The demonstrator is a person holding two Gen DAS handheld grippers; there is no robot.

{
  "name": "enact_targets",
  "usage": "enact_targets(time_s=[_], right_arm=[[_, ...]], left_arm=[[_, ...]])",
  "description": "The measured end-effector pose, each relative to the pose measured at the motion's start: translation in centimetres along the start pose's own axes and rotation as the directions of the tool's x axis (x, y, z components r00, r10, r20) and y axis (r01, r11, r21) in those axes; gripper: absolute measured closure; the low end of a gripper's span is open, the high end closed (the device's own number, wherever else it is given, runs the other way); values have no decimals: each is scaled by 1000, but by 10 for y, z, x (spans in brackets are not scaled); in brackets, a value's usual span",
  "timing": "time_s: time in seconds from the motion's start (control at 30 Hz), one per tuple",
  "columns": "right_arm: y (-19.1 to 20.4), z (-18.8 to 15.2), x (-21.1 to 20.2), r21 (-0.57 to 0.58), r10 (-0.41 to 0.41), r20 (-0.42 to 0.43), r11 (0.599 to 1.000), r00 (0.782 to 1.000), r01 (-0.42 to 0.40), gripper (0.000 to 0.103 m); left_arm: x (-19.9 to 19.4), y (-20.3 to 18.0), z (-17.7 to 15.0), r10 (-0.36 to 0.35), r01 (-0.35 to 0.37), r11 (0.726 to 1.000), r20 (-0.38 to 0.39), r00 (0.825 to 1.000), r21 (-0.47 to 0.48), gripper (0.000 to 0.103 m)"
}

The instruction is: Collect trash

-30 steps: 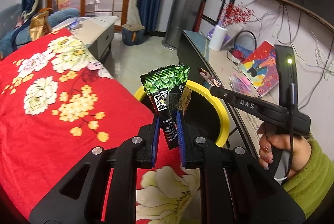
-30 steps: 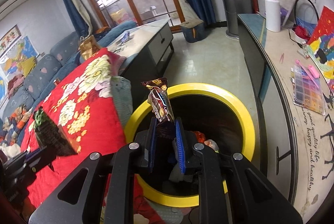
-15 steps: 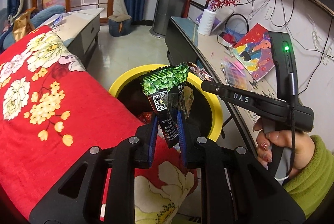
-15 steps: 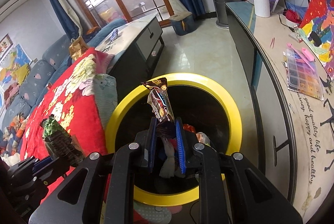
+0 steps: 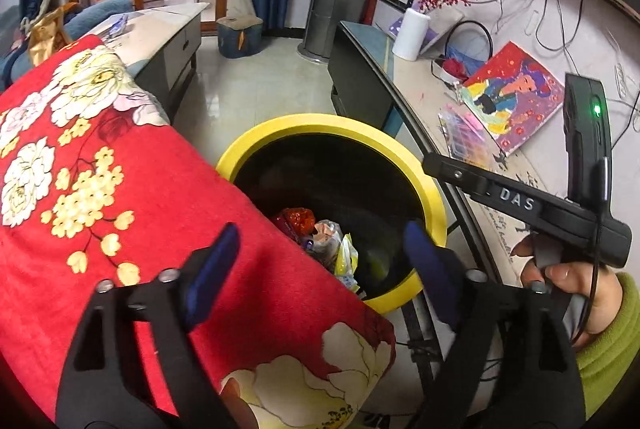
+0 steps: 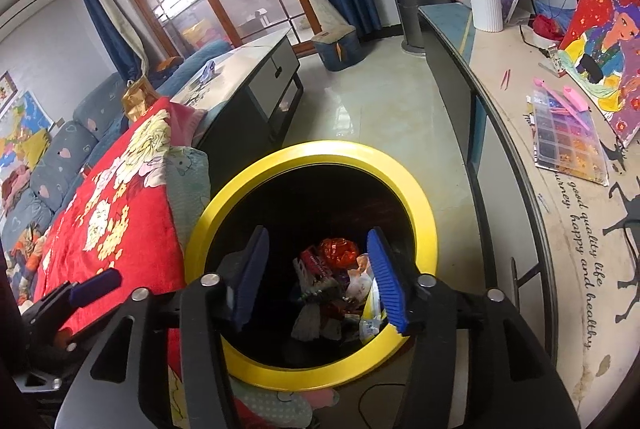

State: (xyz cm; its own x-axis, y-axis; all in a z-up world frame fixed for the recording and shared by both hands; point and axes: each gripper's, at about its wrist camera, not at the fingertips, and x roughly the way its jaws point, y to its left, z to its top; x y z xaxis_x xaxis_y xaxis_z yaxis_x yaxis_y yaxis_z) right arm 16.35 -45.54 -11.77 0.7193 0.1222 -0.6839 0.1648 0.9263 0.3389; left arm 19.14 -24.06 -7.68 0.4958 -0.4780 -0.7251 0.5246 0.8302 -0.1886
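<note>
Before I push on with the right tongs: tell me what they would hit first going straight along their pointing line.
The right tongs, opening with nothing between them, point into the yellow-rimmed black round bin. They would probably first meet the crumpled wrapper pile at its bottom, though depth is unclear.

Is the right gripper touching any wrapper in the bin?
Apart: the right wrist view shows the right gripper opening, nothing between its jaws, above the wrappers in the bin.

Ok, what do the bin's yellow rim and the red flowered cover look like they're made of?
Yellow rim: probably moulded plastic, smooth with a slight sheen and an even colour. Red cover: soft fabric, likely fleece or plush, matte and fuzzy, draping over the edge beside the bin.
</note>
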Motion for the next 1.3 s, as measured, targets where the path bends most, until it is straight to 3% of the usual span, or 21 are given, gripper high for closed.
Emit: enact_targets(time_s=[0.03, 0.1, 0.43, 0.73, 0.9, 1.3], right_arm=[[1, 0, -2, -4, -5, 6, 1000, 1000, 5, 48], [3, -1, -5, -9, -8, 13, 1000, 1000, 8, 42], [30, -6, -36, -73, 16, 80, 997, 997, -10, 24], [72, -21, -55, -172, 65, 126, 984, 990, -42, 14], [95, -30, -63, -208, 96, 154, 976, 983, -63, 7], [145, -58, -87, -297, 176, 273, 950, 946, -91, 7]], left_arm=[[-3, 2, 1, 5, -5, 1000, 4, 1000, -7, 15], [-7, 6, 1, 6, -5, 1000, 11, 1000, -22, 11], [-39, 26, -4, 75, -69, 994, 64, 995, -80, 11], [-82, 44, -21, 146, -127, 982, 138, 980, -140, 11], [-107, 54, -36, 210, -184, 971, 174, 962, -156, 11], [-156, 79, -73, 356, -304, 926, 242, 903, -225, 11]])
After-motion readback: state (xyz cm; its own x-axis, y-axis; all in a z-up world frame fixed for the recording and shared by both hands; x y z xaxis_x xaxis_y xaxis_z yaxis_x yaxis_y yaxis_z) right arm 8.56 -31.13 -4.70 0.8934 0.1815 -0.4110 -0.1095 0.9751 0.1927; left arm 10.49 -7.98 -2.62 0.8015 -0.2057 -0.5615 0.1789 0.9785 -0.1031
